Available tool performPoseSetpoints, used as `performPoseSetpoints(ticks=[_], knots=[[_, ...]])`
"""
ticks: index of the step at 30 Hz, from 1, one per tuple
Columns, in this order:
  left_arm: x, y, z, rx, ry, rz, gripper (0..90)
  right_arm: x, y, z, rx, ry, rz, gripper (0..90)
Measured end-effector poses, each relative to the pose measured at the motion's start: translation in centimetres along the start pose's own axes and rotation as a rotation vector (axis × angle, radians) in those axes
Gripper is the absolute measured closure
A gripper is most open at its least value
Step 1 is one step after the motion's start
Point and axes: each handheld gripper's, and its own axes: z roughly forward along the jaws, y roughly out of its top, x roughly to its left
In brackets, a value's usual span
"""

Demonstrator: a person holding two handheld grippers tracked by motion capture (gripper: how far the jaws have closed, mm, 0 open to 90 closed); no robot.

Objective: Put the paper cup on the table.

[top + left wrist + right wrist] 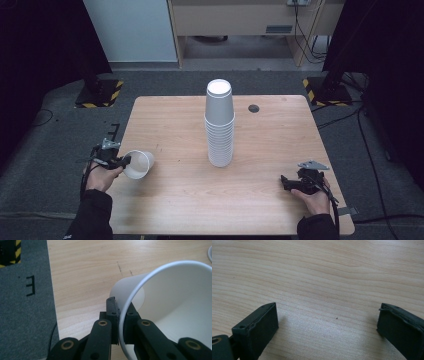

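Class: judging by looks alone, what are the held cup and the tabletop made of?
Cup: probably paper, matte white, thin wall with a rolled rim, pinched by the left gripper. Tabletop: wood or wood-look laminate, pale with visible grain, low sheen.

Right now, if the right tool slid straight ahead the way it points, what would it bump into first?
Probably nothing soon. The right tool points left across the bare light wooden table, passing in front of the tall stack of white paper cups. Far across lies the single white paper cup, though the line is uncertain.

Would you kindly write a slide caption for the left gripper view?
Left claw pinching the rim of a white paper cup, held tilted above the wooden table.
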Motion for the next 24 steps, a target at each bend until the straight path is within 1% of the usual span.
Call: performPoseSetpoints(ticks=[5, 6, 10, 11, 15, 17, 24], knots=[[0.0, 0.4, -0.2, 0.065, -0.011, -0.008, 85.8, 0.0, 0.0, 0.0, 0.001, 0.001, 0.000, 3.6], [0.0, 0.5, -0.3, 0.086, -0.014, -0.017, 85.8, 0.0, 0.0, 0.0, 0.001, 0.001, 0.000, 3.6], [-0.2, 0.8, -0.3, 0.130, -0.011, -0.034, 85.8, 0.0, 0.0, 0.0, 0.001, 0.001, 0.000, 3.6], [-0.2, 0.9, -0.3, 0.148, -0.012, -0.031, 85.8, 0.0, 0.0, 0.0, 0.001, 0.001, 0.000, 3.6], [-0.4, 1.4, -0.2, 0.192, -0.003, -0.038, 85.8, 0.0, 0.0, 0.0, 0.001, 0.002, 0.000, 3.5], [-0.6, 1.7, -0.1, 0.216, -0.005, -0.042, 85.9, 0.0, 0.0, 0.0, 0.001, 0.001, 0.000, 3.5], [-1.2, 2.3, 0.6, 0.262, -0.016, -0.051, 85.8, 0.0, 0.0, 0.0, 0.001, 0.002, 0.001, 3.3]])
